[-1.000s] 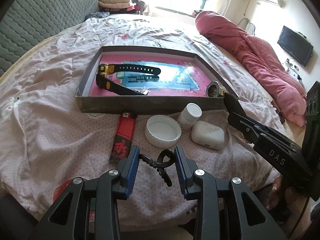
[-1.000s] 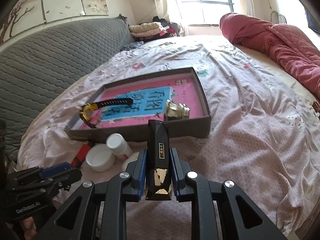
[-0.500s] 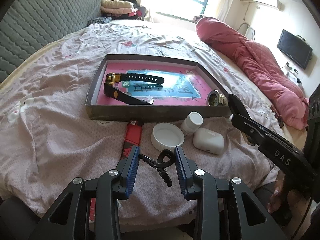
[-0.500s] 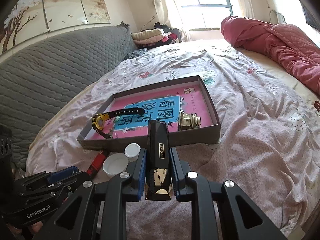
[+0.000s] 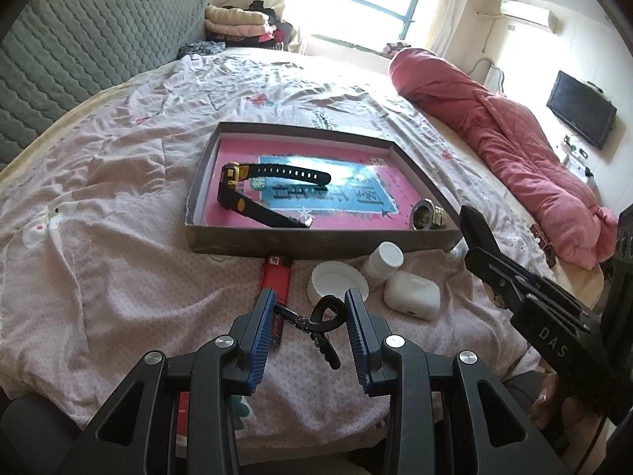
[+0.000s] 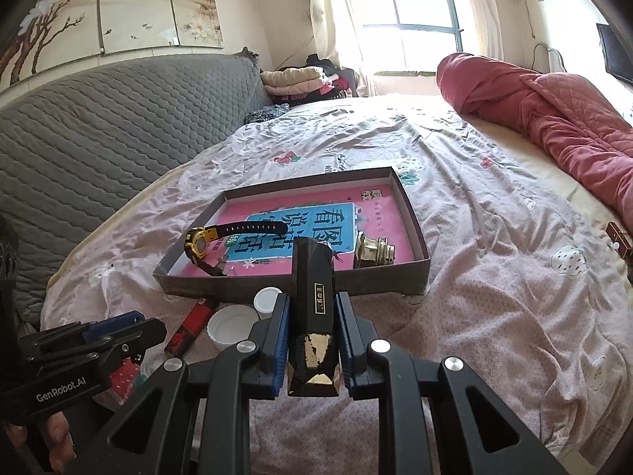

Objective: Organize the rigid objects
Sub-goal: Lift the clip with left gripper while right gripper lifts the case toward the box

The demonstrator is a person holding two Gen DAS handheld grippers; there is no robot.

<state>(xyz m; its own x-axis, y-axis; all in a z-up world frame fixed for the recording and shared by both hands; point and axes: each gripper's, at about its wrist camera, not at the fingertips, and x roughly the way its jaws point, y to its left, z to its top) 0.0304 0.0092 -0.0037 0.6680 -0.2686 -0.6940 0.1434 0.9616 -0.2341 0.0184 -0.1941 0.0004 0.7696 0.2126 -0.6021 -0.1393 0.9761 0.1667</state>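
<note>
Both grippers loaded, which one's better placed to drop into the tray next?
Right, probably. The right gripper points its black-and-gold bar straight at the tray, near its front wall. The left gripper, holding the black clip, sits farther back.

- Daylight poured through the window (image 6: 411,23), blowing it out white.
- Glare lay on the tray (image 5: 419,182) print.
- Fisheye bent the edges; corners were black.

The black lighter (image 6: 314,316) looks like glossy faceted plastic, with a gold foil base that's worn and flaking (pretty scuffed). The brass fitting (image 6: 374,252) is shiny metal. The tray (image 5: 316,237) seems matt cardboard with a glossy printed pink liner. The watch (image 5: 253,194) strap is matt rubbery plastic. The earbud case (image 5: 411,295) is smooth white plastic. The bedsheet (image 5: 118,237) is wrinkled cotton-like cloth.
</note>
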